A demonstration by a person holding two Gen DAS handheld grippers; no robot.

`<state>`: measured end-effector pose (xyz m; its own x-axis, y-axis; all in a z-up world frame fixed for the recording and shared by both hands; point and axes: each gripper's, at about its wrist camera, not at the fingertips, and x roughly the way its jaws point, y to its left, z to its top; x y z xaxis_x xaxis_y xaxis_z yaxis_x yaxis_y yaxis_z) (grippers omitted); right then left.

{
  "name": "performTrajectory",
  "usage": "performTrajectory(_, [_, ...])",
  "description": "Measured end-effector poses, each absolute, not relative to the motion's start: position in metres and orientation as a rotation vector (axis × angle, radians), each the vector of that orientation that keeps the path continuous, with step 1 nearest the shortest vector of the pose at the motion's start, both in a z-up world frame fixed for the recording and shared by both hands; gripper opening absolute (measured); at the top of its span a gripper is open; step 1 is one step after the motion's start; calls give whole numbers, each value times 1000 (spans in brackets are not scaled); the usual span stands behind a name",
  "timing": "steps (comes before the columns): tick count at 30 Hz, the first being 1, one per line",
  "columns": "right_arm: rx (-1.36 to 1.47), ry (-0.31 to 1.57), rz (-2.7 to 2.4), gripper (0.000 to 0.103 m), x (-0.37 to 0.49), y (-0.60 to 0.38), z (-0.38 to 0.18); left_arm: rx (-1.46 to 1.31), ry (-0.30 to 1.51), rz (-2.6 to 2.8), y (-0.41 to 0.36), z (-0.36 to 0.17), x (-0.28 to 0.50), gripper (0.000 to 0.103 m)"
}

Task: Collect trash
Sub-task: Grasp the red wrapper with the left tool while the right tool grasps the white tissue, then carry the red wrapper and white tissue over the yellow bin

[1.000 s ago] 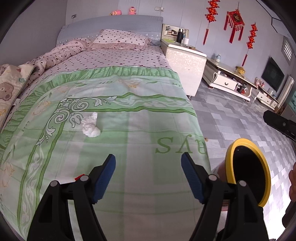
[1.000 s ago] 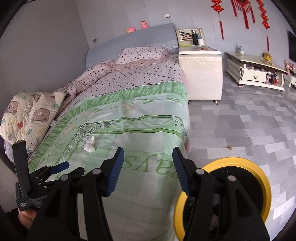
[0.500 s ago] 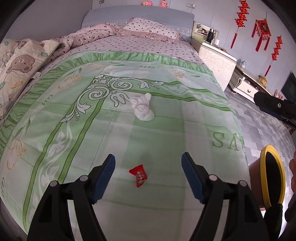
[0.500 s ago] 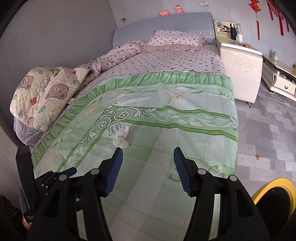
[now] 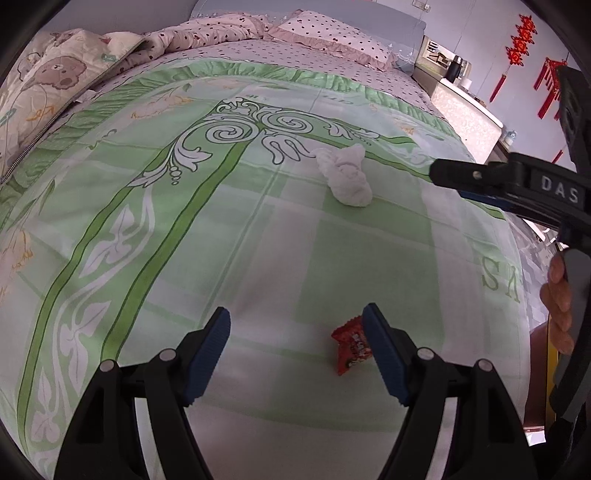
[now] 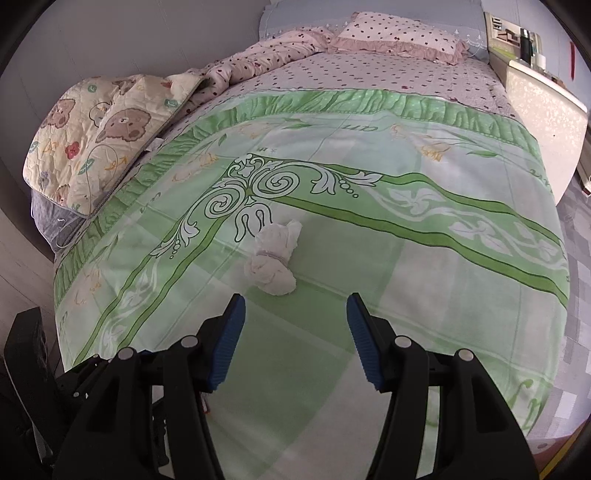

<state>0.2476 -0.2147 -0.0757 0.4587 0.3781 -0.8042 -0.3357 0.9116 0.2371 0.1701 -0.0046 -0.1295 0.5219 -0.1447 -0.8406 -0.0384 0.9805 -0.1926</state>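
A crumpled white tissue (image 5: 347, 177) lies on the green patterned bedspread (image 5: 184, 229); it also shows in the right wrist view (image 6: 273, 258). A small red snack wrapper (image 5: 350, 345) lies on the bedspread close to my left gripper's right finger. My left gripper (image 5: 297, 349) is open and empty, low over the bed, with the wrapper just inside its right side. My right gripper (image 6: 295, 334) is open and empty, just short of the tissue. It shows from the side in the left wrist view (image 5: 480, 184).
A bear-print quilt (image 6: 96, 125) is folded at the bed's left edge. Pink dotted bedding and a pillow (image 6: 399, 31) lie at the head. A white bedside cabinet (image 6: 543, 110) stands to the right of the bed. Grey tiled floor (image 6: 576, 229) lies beyond the right edge.
Both grippers have moved forward and left over the bed. The wrapper now sits near my left gripper's right finger and the tissue is close in front of my right gripper. The yellow bin has left view.
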Motion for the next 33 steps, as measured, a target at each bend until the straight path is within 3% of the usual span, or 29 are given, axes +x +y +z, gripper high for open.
performTrajectory(9, [-4,1065,454,55,294,-172,-118,-188,1020,-69,-10,-144,177,69])
performTrajectory(15, [-27,1064,459,53,309,-156,-126,-108,994,-60,-22,-147,176,48])
performTrajectory(17, [-36,1066,472,47,309,-151,-126,-87,985,-72,-26,-147,174,34])
performTrajectory(23, [-66,1070,492,32,307,-137,-131,-3,952,-98,-43,-151,167,9])
performTrajectory(33, [-11,1013,499,27,301,-151,-107,-66,928,-141,-38,-137,162,4])
